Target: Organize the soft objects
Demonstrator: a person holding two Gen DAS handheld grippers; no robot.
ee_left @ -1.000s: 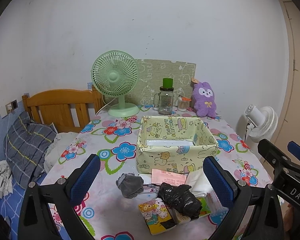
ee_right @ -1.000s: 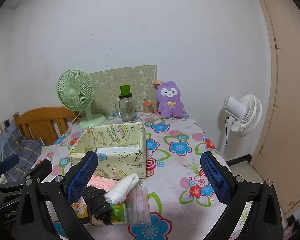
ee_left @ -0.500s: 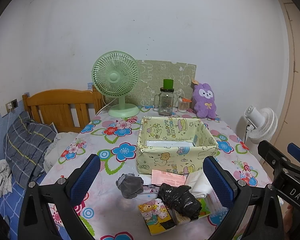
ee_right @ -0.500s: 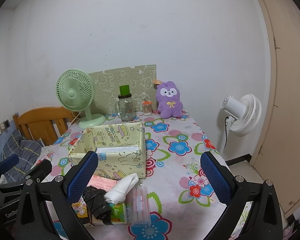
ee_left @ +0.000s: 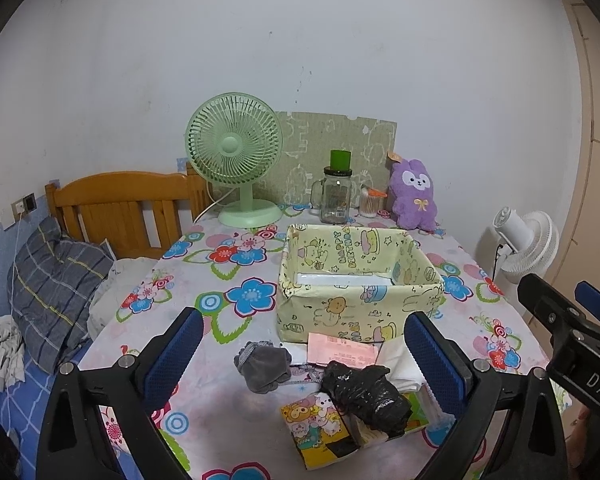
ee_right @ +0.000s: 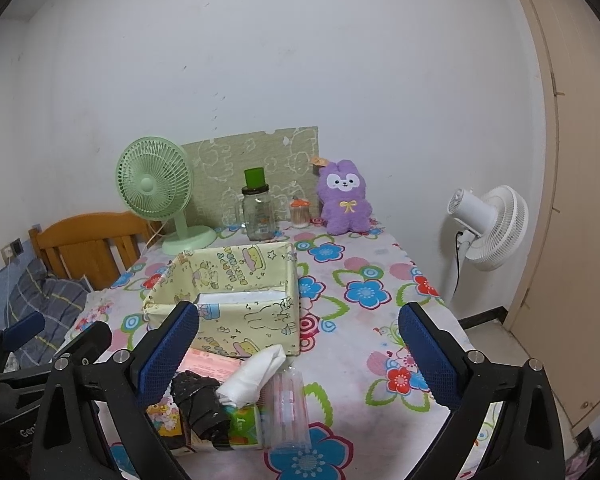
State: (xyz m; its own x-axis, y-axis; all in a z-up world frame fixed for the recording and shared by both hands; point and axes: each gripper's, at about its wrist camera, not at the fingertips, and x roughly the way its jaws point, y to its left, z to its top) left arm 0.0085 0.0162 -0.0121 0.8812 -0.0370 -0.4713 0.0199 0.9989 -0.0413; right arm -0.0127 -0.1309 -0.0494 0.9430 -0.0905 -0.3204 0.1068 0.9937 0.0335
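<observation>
Yellow cartoon-print box point(ee_left: 358, 280) on floral table point(ee_left: 220, 280), white sheet point(ee_left: 342, 279) inside

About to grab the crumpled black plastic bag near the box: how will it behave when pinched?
The black plastic bag looks crinkled and thin, so probably floppy and light. Its glossy film may slip. It lies on the cartoon packet, which might shift.

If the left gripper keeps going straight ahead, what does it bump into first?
Probably the small grey cloth pouch, lying low between the open left gripper fingers. The crumpled black plastic bag sits just beside it, and the yellow cartoon-print fabric box stands farther on. Depth is hard to judge here.
</observation>
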